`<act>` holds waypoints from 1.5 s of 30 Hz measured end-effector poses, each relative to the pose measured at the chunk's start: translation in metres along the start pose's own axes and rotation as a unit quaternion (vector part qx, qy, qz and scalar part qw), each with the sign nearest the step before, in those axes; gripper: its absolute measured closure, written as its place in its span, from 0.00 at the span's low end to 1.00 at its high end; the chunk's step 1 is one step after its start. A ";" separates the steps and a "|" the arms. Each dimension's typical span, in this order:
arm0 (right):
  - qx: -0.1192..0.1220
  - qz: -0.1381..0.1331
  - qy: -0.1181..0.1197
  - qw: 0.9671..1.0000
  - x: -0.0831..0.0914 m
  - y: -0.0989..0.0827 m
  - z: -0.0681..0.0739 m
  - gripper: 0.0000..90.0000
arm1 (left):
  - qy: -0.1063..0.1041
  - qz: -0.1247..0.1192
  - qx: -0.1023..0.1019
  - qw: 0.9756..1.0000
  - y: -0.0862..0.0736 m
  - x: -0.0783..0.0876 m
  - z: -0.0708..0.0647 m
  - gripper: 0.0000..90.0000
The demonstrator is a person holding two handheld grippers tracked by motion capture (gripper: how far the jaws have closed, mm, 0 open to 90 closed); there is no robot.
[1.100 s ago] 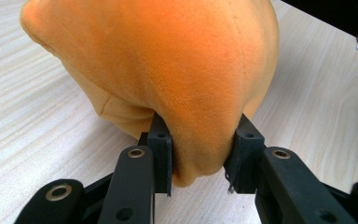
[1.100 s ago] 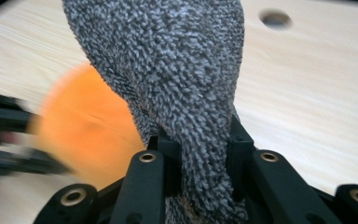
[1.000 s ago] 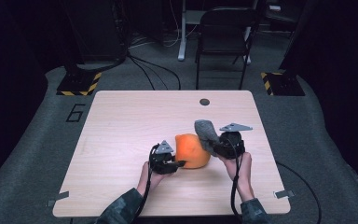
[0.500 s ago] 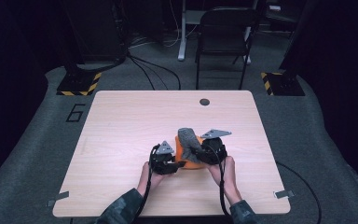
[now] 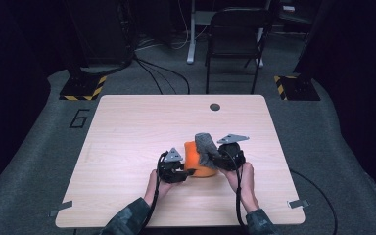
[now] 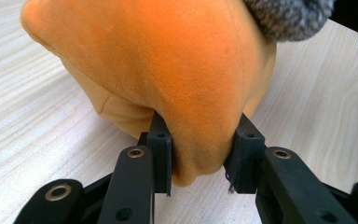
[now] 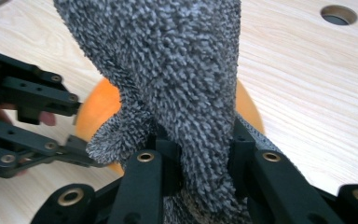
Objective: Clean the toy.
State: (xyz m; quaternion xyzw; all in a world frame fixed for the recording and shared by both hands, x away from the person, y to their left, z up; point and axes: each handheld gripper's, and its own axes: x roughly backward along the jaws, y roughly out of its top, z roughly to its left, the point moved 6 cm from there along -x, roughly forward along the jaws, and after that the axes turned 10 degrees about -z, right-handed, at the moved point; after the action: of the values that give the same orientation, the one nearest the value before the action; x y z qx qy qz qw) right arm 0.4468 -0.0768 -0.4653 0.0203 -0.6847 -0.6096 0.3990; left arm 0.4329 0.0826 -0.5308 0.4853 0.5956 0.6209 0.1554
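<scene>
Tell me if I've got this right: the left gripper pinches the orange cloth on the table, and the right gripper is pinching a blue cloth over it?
Nearly. The left gripper does pinch the orange cloth, but the cloth in the right gripper is grey, not blue. The right gripper view shows its nubby grey pile clearly.

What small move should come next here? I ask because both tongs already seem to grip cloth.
Probably ease the right tongs down a little further, laying the grey shaggy cloth over the orange plush piece. The left tongs pinch the orange piece on the table, and the grey cloth stands just above it, so lowering looks natural.
</scene>
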 end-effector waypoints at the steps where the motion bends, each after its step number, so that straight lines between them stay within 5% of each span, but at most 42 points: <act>1: 0.000 0.002 -0.005 1.000 0.001 -0.001 -0.003 0.81 | 0.000 0.000 0.000 1.000 0.000 0.000 0.000 0.75; 14: -0.032 0.020 -0.041 0.998 -0.001 -0.015 -0.033 0.81 | 0.000 -0.002 -0.001 1.000 0.000 0.000 0.000 0.75; 28: -0.061 0.067 -0.071 0.993 -0.016 -0.043 -0.056 0.81 | -0.002 -0.001 0.000 1.000 0.000 -0.001 -0.001 0.75; 36: -0.046 0.126 -0.089 0.987 -0.032 -0.067 -0.063 0.81 | -0.001 -0.002 0.001 1.000 0.000 0.000 -0.001 0.75; 45: -0.047 0.126 -0.092 0.987 -0.030 -0.065 -0.064 0.81 | -0.001 -0.002 0.000 1.000 0.000 0.000 0.000 0.75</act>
State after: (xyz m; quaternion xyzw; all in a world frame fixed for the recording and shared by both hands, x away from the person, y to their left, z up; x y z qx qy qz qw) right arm 0.4744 -0.1305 -0.5404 -0.1409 -0.6864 -0.5853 0.4079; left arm 0.4327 0.0826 -0.5309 0.4847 0.5960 0.6206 0.1571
